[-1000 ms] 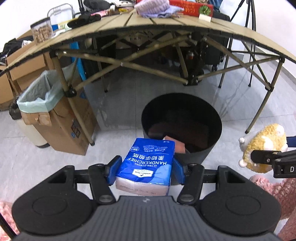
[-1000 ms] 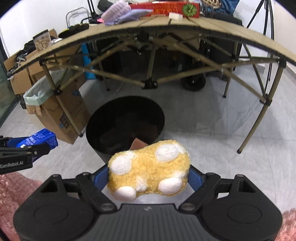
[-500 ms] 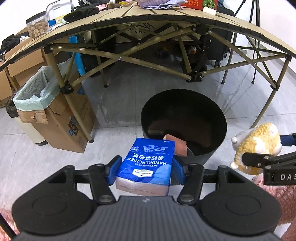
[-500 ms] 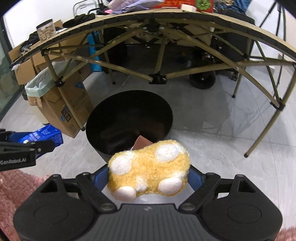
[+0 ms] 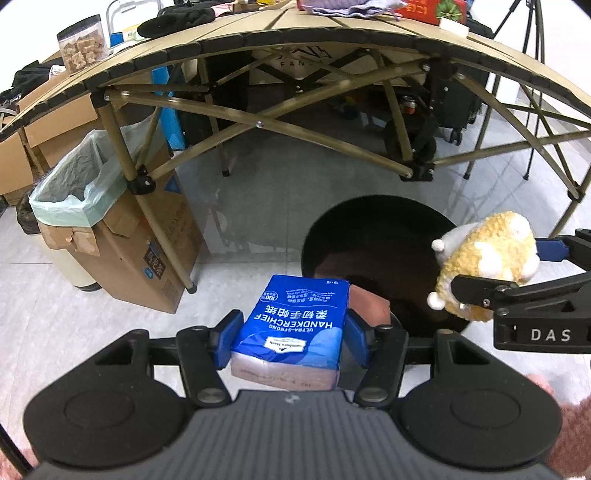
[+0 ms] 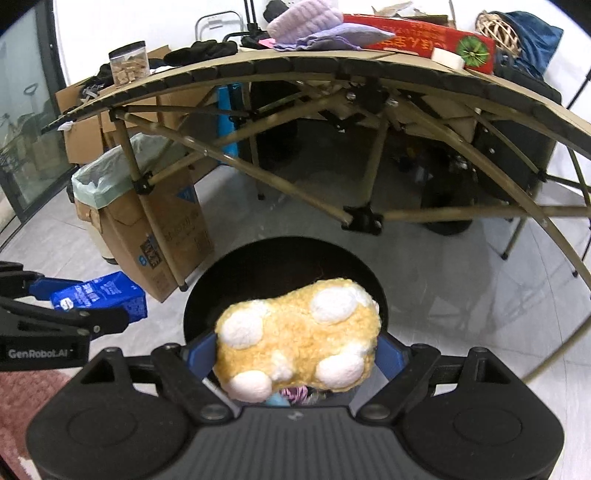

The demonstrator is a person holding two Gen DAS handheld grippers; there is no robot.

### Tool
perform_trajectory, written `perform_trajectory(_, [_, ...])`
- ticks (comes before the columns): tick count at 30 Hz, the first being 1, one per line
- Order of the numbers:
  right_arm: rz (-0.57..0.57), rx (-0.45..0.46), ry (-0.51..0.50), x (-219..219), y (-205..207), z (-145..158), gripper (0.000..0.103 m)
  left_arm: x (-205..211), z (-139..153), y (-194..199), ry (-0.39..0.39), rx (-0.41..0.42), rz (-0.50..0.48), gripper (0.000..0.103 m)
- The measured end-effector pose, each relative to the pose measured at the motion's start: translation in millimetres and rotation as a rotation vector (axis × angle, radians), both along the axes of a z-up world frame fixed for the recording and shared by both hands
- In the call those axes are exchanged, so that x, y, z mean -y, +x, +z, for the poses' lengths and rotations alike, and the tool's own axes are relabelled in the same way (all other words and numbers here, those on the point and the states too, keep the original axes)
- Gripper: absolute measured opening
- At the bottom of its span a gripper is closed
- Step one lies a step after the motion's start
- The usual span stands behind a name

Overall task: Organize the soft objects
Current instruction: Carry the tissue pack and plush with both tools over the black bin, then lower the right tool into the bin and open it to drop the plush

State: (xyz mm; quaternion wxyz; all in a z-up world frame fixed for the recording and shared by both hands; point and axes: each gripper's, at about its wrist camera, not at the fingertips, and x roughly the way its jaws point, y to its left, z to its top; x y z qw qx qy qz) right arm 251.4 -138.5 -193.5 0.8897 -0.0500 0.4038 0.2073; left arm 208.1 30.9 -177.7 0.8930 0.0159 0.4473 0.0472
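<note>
My left gripper (image 5: 291,338) is shut on a blue handkerchief tissue pack (image 5: 295,321), held just short of the near rim of a round black bin (image 5: 384,214) on the floor. My right gripper (image 6: 295,354) is shut on a yellow plush toy with white patches (image 6: 299,339), which hangs over the black bin (image 6: 280,258). In the left wrist view the plush toy (image 5: 484,262) and right gripper (image 5: 491,273) show over the bin's right side. The tissue pack (image 6: 99,299) and left gripper (image 6: 103,306) appear at the left of the right wrist view. A brown block (image 5: 369,304) lies inside the bin.
A folding camp table (image 5: 332,40) spans the back, its crossed legs (image 5: 258,123) reaching down behind the bin. A cardboard box lined with a green bag (image 5: 103,214) stands to the left. Purple soft items (image 6: 314,26) and a red box (image 6: 424,40) lie on the table. Pink sleeves sit at the frame edges.
Both grippers have moved forward toward the bin with their loads. The plush toy has moved from beside the bin's right edge to over its opening. The right gripper has rolled slightly.
</note>
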Motion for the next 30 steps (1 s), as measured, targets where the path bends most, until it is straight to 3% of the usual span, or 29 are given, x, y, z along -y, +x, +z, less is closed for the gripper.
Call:
perform_trajectory(12, [0.037, 0.001, 0.012, -14.2, 38.5, -25.1, 0.087, -12.5, -6.9, 23.9, -0.001, -0.013, 0.043, 0.060])
perform_trajectory(23, [0.032, -0.021, -0.005, -24.0, 49.2, -33.0, 0.094, -16.4, -6.1, 26.5, 0.009, 0.001, 0.057, 0.060])
perform_trajectory(26, [0.021, -0.031, -0.004, -22.0, 49.8, -34.3, 0.103, -16.2, -6.1, 27.0, 0.006, 0.002, 0.055, 0.060])
perform_trajectory(30, [0.001, -0.051, -0.002, -18.4, 51.2, -34.6, 0.103, -15.0, -6.6, 27.6, 0.009, 0.002, 0.055, 0.060])
